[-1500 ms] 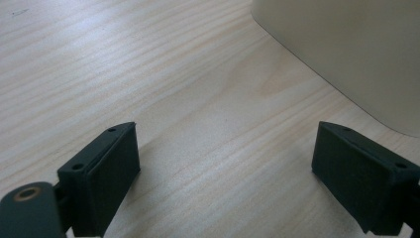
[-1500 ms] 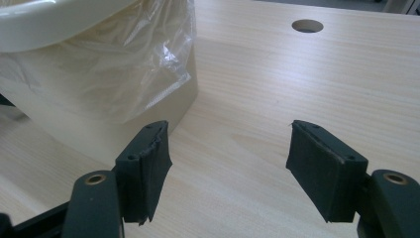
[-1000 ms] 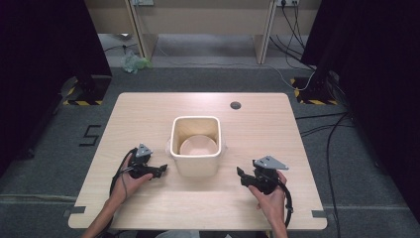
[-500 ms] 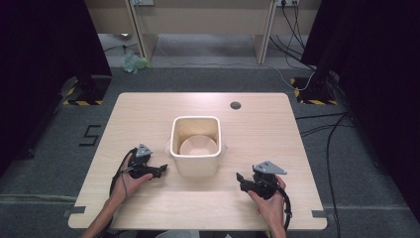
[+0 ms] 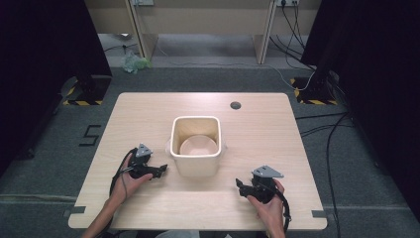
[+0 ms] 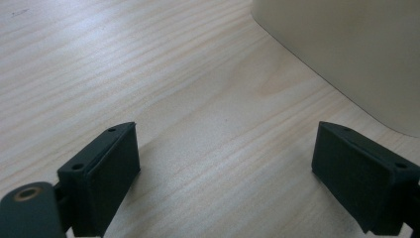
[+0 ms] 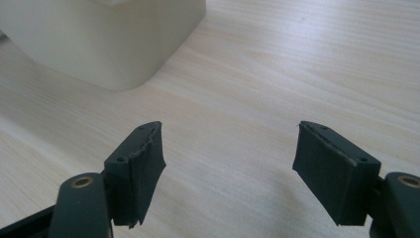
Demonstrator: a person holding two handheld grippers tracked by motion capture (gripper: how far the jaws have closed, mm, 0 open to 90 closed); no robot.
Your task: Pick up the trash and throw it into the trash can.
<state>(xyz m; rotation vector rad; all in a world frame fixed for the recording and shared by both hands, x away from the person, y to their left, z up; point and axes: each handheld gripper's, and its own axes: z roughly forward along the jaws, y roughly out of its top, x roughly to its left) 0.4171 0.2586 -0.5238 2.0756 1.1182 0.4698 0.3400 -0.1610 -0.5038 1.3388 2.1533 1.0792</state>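
A pale wooden table [image 5: 277, 148] stands on grey carpet [image 5: 213, 79], black curtains [image 5: 44, 54] on both sides. A cream tub [image 5: 195, 161] sits mid-table. Left gripper [image 6: 225, 163] and right gripper [image 7: 228, 163] rest with jaws spread, empty.

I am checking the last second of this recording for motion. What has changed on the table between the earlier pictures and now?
The right gripper moved a little toward the person's edge of the table, jaws open and empty. The left gripper stayed beside the cream square container, open, holding nothing. The container, the bowl inside it and the small dark disc did not move.
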